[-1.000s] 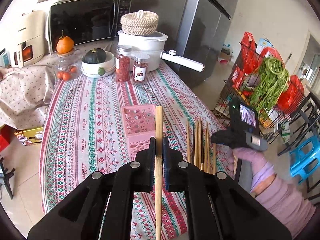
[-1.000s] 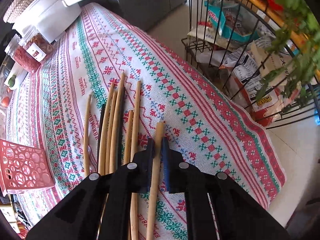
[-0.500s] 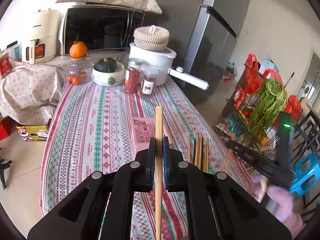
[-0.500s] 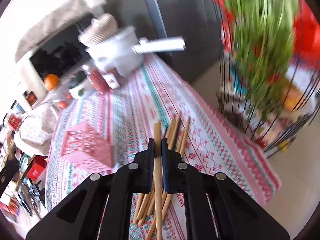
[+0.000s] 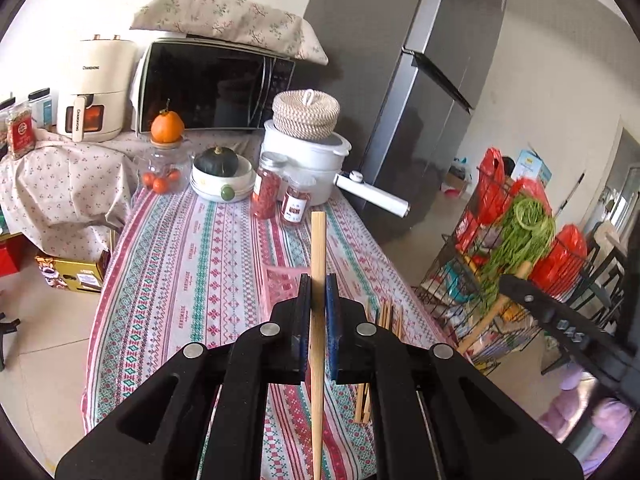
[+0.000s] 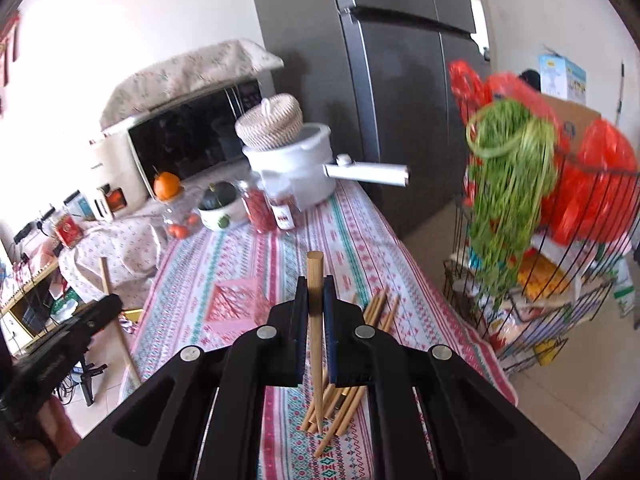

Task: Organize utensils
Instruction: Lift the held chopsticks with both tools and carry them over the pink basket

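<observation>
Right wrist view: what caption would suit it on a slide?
Right claw shut on one wooden chopstick, raised above the chopstick pile and pink basket on the patterned tablecloth.

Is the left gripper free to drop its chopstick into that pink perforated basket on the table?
Probably yes: the pink perforated basket lies just ahead of the left gripper, nothing between them, wooden chopstick clamped.

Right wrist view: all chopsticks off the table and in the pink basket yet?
No: a bundle of chopsticks lies on the tablecloth right of the pink basket, while the right gripper holds one chopstick.
</observation>
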A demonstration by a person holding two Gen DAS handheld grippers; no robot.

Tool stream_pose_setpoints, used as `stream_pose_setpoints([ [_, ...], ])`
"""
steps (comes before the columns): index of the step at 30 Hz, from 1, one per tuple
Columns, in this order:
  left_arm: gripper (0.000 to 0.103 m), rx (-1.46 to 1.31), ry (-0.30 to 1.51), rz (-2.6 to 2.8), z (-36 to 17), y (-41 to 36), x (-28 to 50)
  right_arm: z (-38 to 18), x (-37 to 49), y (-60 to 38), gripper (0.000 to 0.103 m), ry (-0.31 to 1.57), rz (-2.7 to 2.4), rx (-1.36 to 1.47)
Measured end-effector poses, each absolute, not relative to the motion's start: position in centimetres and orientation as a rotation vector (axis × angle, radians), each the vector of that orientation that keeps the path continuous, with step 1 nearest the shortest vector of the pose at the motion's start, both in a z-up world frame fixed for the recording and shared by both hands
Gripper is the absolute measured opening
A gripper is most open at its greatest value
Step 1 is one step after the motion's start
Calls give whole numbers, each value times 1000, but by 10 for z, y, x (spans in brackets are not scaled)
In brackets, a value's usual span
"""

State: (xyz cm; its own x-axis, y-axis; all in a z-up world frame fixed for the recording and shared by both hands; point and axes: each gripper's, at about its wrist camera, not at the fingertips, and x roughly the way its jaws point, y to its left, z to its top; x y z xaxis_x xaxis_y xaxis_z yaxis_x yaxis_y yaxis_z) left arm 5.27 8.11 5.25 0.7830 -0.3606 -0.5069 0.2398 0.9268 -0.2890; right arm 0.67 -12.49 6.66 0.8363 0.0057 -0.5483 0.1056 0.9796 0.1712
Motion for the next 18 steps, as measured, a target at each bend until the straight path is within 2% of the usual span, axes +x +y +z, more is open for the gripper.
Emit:
stream_pose_setpoints([
  [9, 6, -240, 549, -312, 80, 79, 72, 118, -1, -121, 7, 474, -4, 209],
  [18, 6, -205, 344, -190, 122, 67, 92, 137, 38, -122, 7, 437, 49, 281],
])
